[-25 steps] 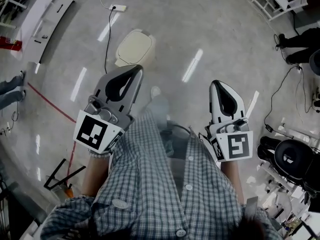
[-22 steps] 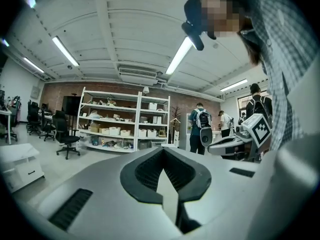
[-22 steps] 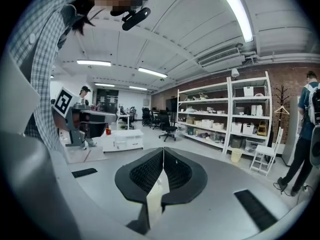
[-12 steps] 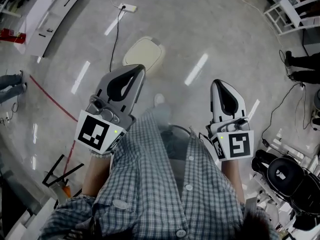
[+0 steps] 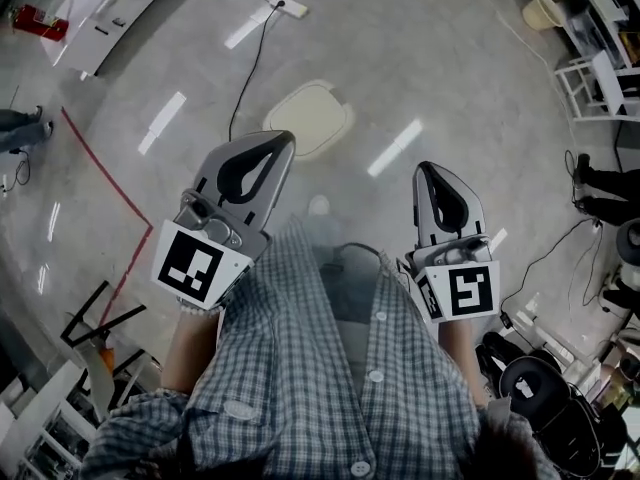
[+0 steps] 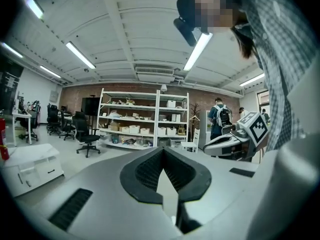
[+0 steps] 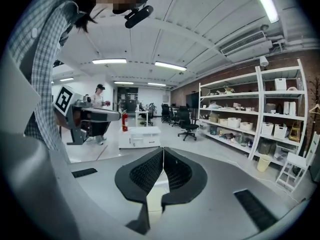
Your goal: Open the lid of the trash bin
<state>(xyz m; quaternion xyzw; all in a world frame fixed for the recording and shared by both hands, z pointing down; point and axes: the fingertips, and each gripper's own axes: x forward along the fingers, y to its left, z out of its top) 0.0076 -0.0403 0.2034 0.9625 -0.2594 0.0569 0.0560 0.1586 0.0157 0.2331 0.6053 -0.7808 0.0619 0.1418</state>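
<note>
The trash bin (image 5: 310,118) is a cream, rounded-lid bin standing on the grey floor ahead of me, its lid down. My left gripper (image 5: 268,148) is held at chest height, its tip just below and left of the bin in the head view, jaws shut on nothing. My right gripper (image 5: 437,173) is level with it, well to the right of the bin, also shut and empty. In the left gripper view the left gripper (image 6: 163,151) points at distant shelves, and in the right gripper view the right gripper (image 7: 163,151) points across the room. Neither gripper view shows the bin.
A power strip (image 5: 292,8) with a black cable lies beyond the bin. A red floor line (image 5: 105,183) runs at the left, near a white cabinet (image 5: 110,8). Office chairs (image 5: 530,388) and cables crowd the lower right. White shelving (image 5: 600,78) stands at the right. My shoe (image 5: 318,206) shows below the bin.
The head view has swung, so the bin now sits lower and further right in it, closer to the left gripper's tip. Both grippers keep their pose and stay shut.
</note>
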